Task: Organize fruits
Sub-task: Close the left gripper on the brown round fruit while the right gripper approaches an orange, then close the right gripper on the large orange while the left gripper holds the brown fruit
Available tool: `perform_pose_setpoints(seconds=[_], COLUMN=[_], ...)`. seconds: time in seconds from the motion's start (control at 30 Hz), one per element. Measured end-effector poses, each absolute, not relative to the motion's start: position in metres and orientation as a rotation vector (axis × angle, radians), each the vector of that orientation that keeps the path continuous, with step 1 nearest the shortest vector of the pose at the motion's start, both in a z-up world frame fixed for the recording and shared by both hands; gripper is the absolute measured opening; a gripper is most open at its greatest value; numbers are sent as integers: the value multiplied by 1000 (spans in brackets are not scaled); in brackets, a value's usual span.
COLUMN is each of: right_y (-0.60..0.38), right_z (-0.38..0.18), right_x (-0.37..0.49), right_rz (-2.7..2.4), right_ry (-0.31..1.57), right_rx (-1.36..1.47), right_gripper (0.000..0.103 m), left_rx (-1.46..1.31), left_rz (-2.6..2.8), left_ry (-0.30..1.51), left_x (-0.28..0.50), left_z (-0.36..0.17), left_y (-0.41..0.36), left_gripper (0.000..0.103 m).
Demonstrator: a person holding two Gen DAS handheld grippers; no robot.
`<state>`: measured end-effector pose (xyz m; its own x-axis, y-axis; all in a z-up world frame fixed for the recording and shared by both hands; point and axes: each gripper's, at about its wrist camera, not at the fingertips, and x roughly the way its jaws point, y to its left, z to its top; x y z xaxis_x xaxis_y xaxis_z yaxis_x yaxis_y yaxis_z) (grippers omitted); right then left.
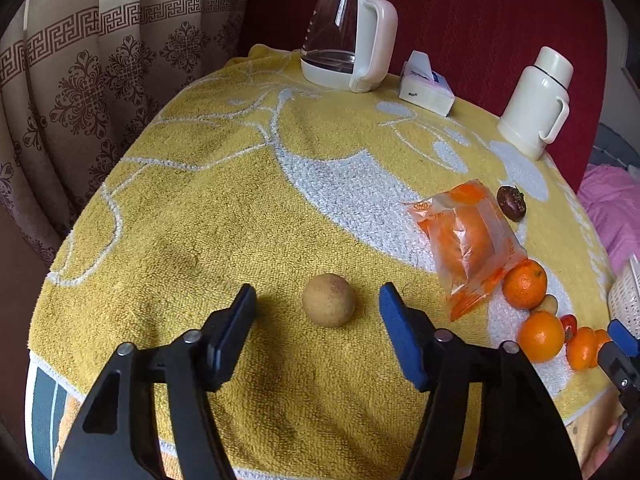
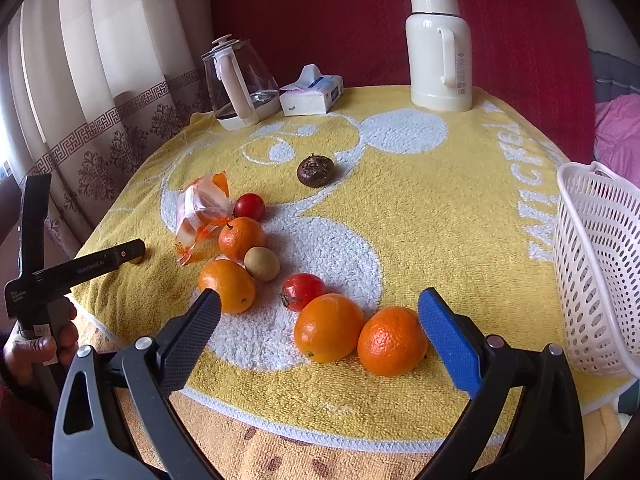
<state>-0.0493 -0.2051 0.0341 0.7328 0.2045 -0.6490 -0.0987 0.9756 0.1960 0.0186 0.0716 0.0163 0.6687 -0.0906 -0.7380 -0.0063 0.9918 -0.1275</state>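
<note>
Your left gripper (image 1: 316,304) is wide open w/ the round tan-brown fruit (image 1: 328,299) between its fingers on the yellow towel-covered bench (image 1: 200,208): pick-up step, so close gently. Right gripper (image 2: 320,316) is wide too, empty, over two oranges (image 2: 360,336); white perforated plastic basket (image 2: 596,264) likely the drop spot.

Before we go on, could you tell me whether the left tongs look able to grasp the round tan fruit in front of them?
Probably yes: the left tongs are open, the tan fruit lies alone between their tips on the towel.
</note>
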Motion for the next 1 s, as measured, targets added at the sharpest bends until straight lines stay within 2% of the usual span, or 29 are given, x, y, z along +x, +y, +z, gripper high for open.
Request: perform_pose_setpoints(seconds=[0.07, 0.13, 0.2, 0.3, 0.77, 1.0], right_y=[-205, -206, -206, -208, -211, -227], right_z=[34, 34, 34, 33, 32, 28], right_x=[-49, -48, -48, -47, -54, -59], right_rz=[164, 158, 150, 146, 138, 96], right_ry=[731, 731, 731, 732, 740, 758], right_rx=[146, 138, 129, 126, 109, 123], right_gripper=[96, 93, 88, 85, 83, 69], left_rx=[-122, -132, -137, -139, -146, -147], left_rz=[-45, -63, -70, -81, -94, -120], left_ry=[839, 843, 848, 840, 771, 728], left_x=[20, 22, 23, 22, 3, -8], left_z=[15, 15, 14, 15, 36, 54], left_y=[72, 73, 73, 73, 74, 67], left_gripper=[52, 39, 34, 27, 27, 27])
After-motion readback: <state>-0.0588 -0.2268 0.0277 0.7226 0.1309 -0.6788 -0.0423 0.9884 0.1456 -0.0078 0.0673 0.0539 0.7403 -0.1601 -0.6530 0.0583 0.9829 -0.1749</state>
